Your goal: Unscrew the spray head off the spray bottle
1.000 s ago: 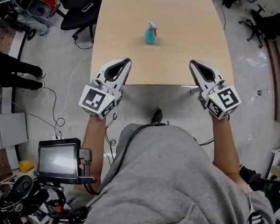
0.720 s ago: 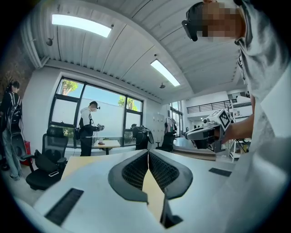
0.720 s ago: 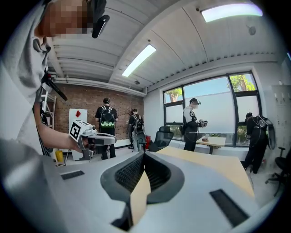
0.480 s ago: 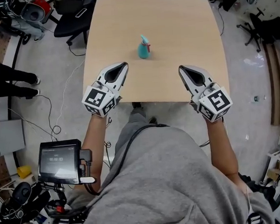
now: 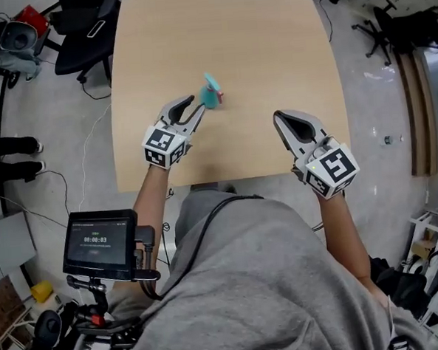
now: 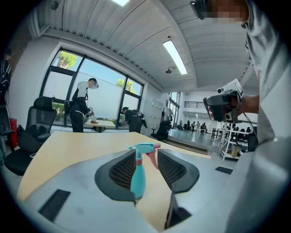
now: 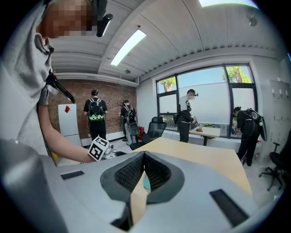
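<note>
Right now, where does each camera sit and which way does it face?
Head view: on the person's head, steeply down at the table, spray bottle, left gripper, right gripper, forearms and grey torso.
Left gripper view: on the left gripper, level across the table; its jaws, just opening, frame the bottle ungripped; right gripper at right.
Right gripper view: on the right gripper, along its shut jaws; left forearm and marker cube at left.
Shared: all three show the teal bottle.
</note>
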### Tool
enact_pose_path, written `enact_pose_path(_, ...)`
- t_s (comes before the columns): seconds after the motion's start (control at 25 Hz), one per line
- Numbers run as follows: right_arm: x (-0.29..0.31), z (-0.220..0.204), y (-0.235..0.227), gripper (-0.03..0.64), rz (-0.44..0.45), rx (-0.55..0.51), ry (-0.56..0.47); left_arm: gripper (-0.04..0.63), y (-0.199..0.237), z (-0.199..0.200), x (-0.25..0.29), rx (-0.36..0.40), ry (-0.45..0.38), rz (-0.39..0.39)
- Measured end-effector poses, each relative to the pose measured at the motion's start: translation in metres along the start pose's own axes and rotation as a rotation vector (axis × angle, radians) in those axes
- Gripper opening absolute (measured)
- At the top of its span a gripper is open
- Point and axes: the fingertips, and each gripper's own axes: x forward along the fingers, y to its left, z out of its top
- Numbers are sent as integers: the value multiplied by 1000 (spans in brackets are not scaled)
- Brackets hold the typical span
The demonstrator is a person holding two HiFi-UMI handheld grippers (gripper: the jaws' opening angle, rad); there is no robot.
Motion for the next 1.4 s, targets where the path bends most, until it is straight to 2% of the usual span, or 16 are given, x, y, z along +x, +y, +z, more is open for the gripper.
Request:
enact_pose_path(0.08, 22, -10, -16, 5, -9, 9, 26, 172, 25, -23, 26, 4, 23, -15)
enact_pose_path(0.16, 30, -16, -24, 5, -20, 18, 47, 281, 35, -37, 43, 38, 39, -27)
enact_pose_path(0.36, 12, -9, -11, 5, -41, 30, 78, 449, 16, -45, 55, 141, 72, -58)
enact_pose_path(0.4, 10, -9, -9, 5, -45, 34, 83, 465, 13, -45, 59, 154, 76, -68)
enact_pose_path(0.72, 39, -35, -21, 5, -69, 70, 140, 488, 29, -85, 115, 234, 129, -163)
enact_pose_path(0.88, 38, -44, -20, 5, -76, 87, 156, 487, 24, -95, 127, 247, 150, -192)
enact_pose_path(1.12, 33, -48, -19, 5, -67, 94, 160, 478, 28, -116, 138, 237, 200, -135)
enact_pose_path(1.16, 33, -47, -19, 5, -63, 94, 160, 457, 30, -116, 139, 237, 203, -124)
enact_pose_path(1.2, 35, -46, -19, 5, -58, 94, 158, 400, 32, -116, 138, 237, 204, -117)
enact_pose_path(1.4, 48, -40, -17, 5, -12, 91, 146, 387, 36, -116, 139, 245, 243, -110)
